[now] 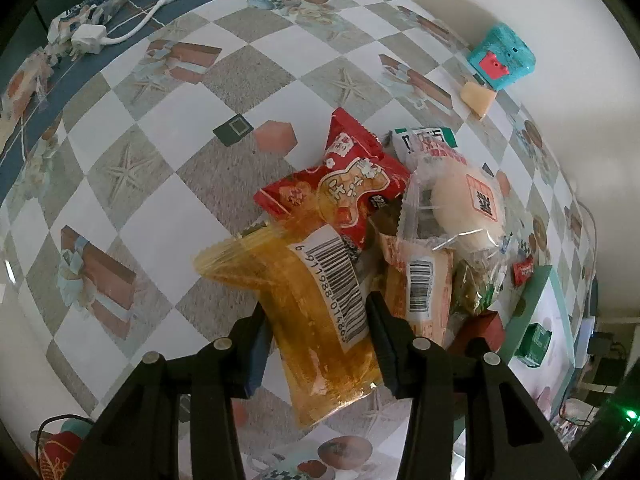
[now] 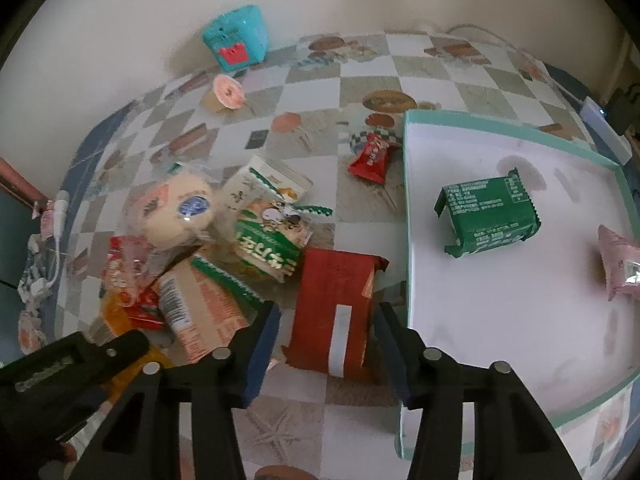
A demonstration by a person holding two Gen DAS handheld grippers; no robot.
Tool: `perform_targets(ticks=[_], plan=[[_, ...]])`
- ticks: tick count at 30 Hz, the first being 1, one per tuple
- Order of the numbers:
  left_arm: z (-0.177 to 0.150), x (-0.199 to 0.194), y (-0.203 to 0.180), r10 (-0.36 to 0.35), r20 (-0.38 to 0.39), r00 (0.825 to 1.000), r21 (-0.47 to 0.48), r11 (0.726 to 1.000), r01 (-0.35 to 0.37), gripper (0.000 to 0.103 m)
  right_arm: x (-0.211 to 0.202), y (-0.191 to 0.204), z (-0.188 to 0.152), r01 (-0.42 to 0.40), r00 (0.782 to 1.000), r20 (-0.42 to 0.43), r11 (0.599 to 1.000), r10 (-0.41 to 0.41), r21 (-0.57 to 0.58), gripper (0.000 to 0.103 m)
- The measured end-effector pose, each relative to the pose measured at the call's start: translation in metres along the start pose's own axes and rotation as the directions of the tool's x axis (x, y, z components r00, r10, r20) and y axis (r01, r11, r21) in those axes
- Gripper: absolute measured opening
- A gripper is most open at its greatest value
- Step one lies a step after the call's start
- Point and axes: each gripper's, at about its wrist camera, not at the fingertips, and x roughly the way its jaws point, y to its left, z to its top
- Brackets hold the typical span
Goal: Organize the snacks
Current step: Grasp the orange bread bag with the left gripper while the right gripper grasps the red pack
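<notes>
A pile of snack packets lies on the checkered tablecloth. My left gripper [image 1: 318, 320] is shut on an orange packet with a barcode [image 1: 308, 300], at the pile's near edge. Behind it lie a red packet [image 1: 344, 192] and a clear-wrapped white bun [image 1: 464, 204]. My right gripper [image 2: 326, 328] is open, its jaws on either side of a red packet [image 2: 336, 308] lying flat beside the tray. The white tray with teal rim [image 2: 500, 300] holds a green packet [image 2: 486, 216] and a pink packet [image 2: 618, 264].
A small red candy packet [image 2: 372, 158] lies near the tray's far corner. A teal toy box [image 2: 236, 38] and a small cup [image 2: 228, 92] stand by the wall. A charger, cable [image 1: 132, 28] and tubes lie at the far left table edge.
</notes>
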Motion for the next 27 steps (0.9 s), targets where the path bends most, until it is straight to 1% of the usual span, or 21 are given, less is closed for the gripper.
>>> perform_targets(ticks=[1, 2, 9, 18, 22, 24, 27], plan=[[-0.001, -0.002, 0.003, -0.002, 0.000, 1.000, -0.002, 1.000, 0.002, 0.047, 0.003, -0.001, 0.000, 0.001, 1.000, -0.007, 1.000, -0.001, 0.006, 0.046], [-0.001, -0.004, 0.004, -0.004, 0.000, 1.000, -0.004, 1.000, 0.004, 0.047, 0.006, -0.002, 0.001, -0.002, 1.000, -0.011, 1.000, 0.002, 0.011, 0.044], [-0.003, -0.008, 0.009, -0.008, 0.001, 1.000, -0.012, 1.000, 0.008, 0.047, 0.010, -0.002, 0.000, -0.004, 1.000, -0.013, 1.000, 0.005, 0.009, 0.043], [-0.007, -0.022, 0.009, -0.021, 0.031, 0.999, -0.002, 1.000, 0.021, 0.046, -0.016, -0.004, -0.001, -0.054, 0.998, 0.012, 0.998, 0.054, 0.029, 0.042], [-0.008, -0.030, 0.008, -0.034, 0.050, 0.998, 0.005, 0.999, 0.034, 0.042, -0.028, -0.007, -0.003, -0.073, 0.997, 0.026, 0.997, 0.072, 0.040, 0.042], [-0.009, -0.033, 0.007, -0.041, 0.056, 0.998, 0.014, 0.999, 0.040, 0.035, -0.036, -0.010, -0.003, -0.077, 0.996, 0.043, 0.996, 0.076, 0.044, 0.042], [-0.010, -0.035, 0.007, -0.054, 0.053, 0.997, 0.023, 0.998, 0.053, 0.030, -0.046, -0.016, -0.002, -0.088, 0.994, 0.064, 0.994, 0.084, 0.058, 0.042]])
